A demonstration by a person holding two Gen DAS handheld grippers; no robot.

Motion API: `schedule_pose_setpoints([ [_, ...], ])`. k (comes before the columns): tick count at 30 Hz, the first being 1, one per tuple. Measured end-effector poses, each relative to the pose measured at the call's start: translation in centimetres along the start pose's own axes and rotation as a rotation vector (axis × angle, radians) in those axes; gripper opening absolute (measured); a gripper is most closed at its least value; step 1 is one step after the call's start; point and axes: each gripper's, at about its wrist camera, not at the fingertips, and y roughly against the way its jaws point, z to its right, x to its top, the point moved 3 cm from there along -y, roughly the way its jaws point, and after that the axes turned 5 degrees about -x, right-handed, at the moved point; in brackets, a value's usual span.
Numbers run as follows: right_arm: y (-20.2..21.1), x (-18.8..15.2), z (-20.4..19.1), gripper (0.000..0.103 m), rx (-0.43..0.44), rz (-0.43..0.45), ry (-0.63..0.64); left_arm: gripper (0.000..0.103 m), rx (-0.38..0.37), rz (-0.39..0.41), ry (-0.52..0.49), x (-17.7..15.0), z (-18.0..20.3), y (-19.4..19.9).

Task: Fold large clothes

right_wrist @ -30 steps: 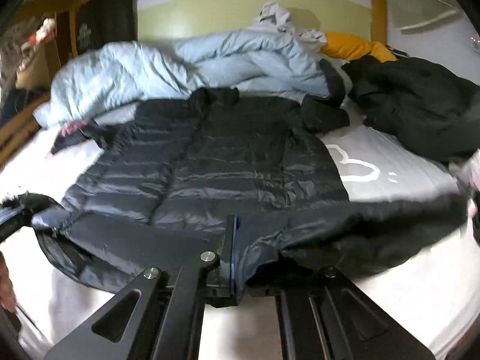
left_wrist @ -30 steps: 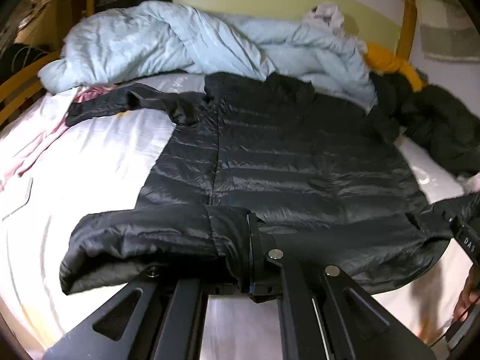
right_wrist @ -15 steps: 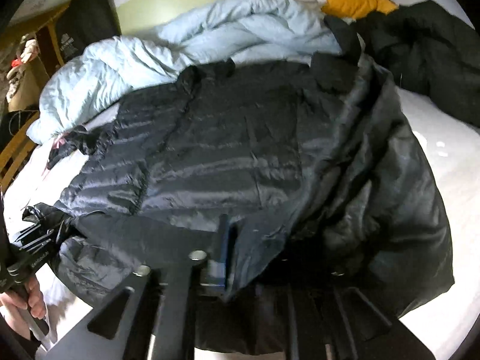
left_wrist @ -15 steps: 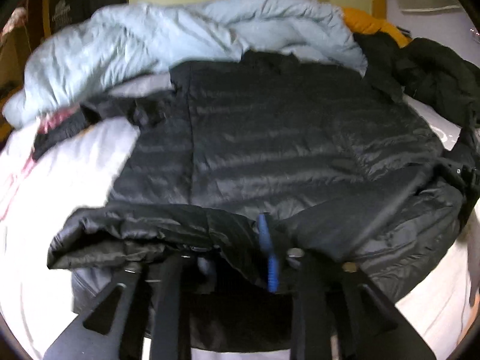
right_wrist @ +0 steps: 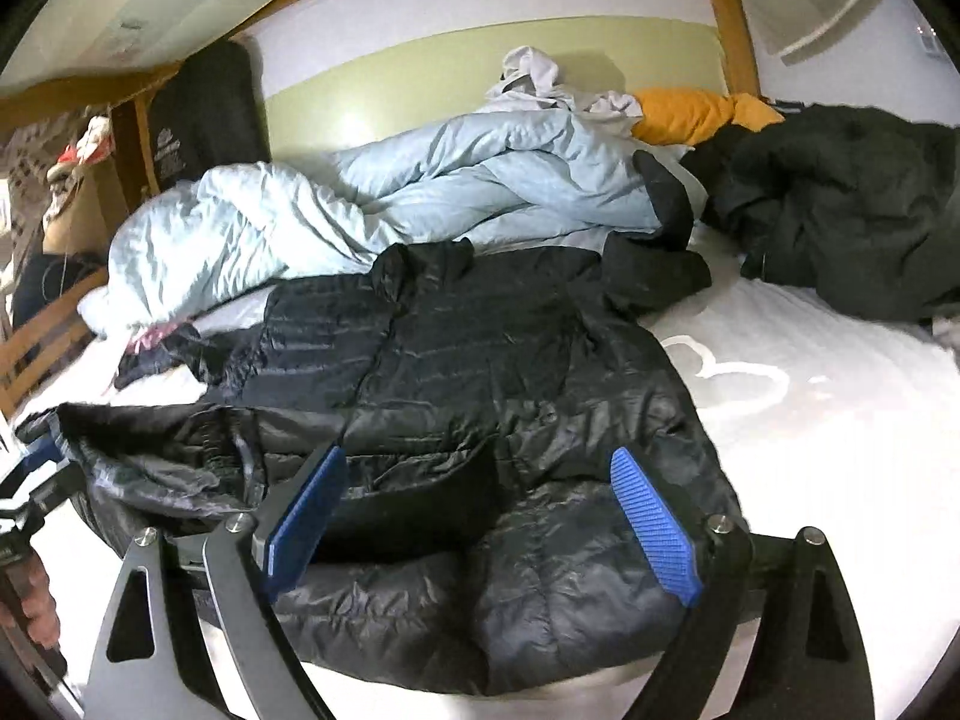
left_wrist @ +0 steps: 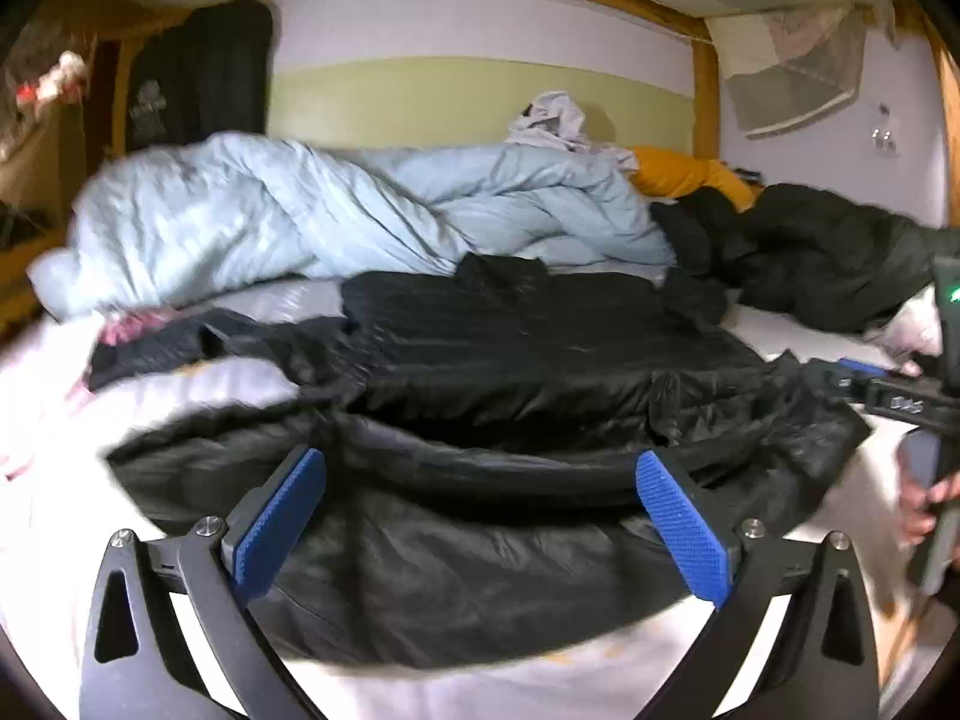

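- Left wrist view: the left gripper [left_wrist: 480, 519] has its blue pads [left_wrist: 282, 519] spread wide; the jaws have just been opening. The folded-up hem of the black puffer jacket [left_wrist: 510, 372] lies between the pads, and neither pad presses on it.
- Right wrist view: the right gripper [right_wrist: 483, 531] is likewise spread, its jaws having just been opening, with the jacket's lower edge loose between the blue pads [right_wrist: 657, 534].
- Position of the garment: the jacket lies flat on the white bed sheet [right_wrist: 840, 420], directly ahead of and below both sets of fingers. Its long axis runs away from the grippers, hem nearest, collar farthest.
- Reach: both grippers stand at the hem, left toward one side seam, right toward the other; neither is clearly nearer the collar.
- Sleeves: one sleeve [right_wrist: 174, 354] trails outward on the left, still unfolded.
- Surroundings: a light blue duvet [right_wrist: 390, 192] lies just beyond the collar, and a second dark garment [right_wrist: 840, 204] lies to the right, apart from the jacket. An orange pillow [right_wrist: 696, 111] sits behind.
- Judgement: the duvet limits room for any fold toward the collar.
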Motion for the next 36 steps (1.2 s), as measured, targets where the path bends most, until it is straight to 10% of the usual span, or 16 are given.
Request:
schedule_pose_setpoints([
  [13,-3.9,-3.8,-4.0,0.091,-0.023,-0.178,0.214,0.103,-0.069,-0.222,0.052,-3.0,-0.1,-5.0],
  [19,-6.1,-5.6,-4.6,0.091,-0.159,-0.215,0.312,0.103,0.186,-0.351,0.102,-6.3,-2.9,-9.1],
  [28,-7.5,-4.4,3.0,0.091,-0.348,-0.275,0.083,0.103,0.31,-0.347,0.214,-7.2,-5.3,-8.2],
  [36,-7.9,-4.6,4.4,0.091,-0.323,-0.346,0.028,0.103,0.38,-0.348,0.239,-7.7,-7.0,-7.3],
])
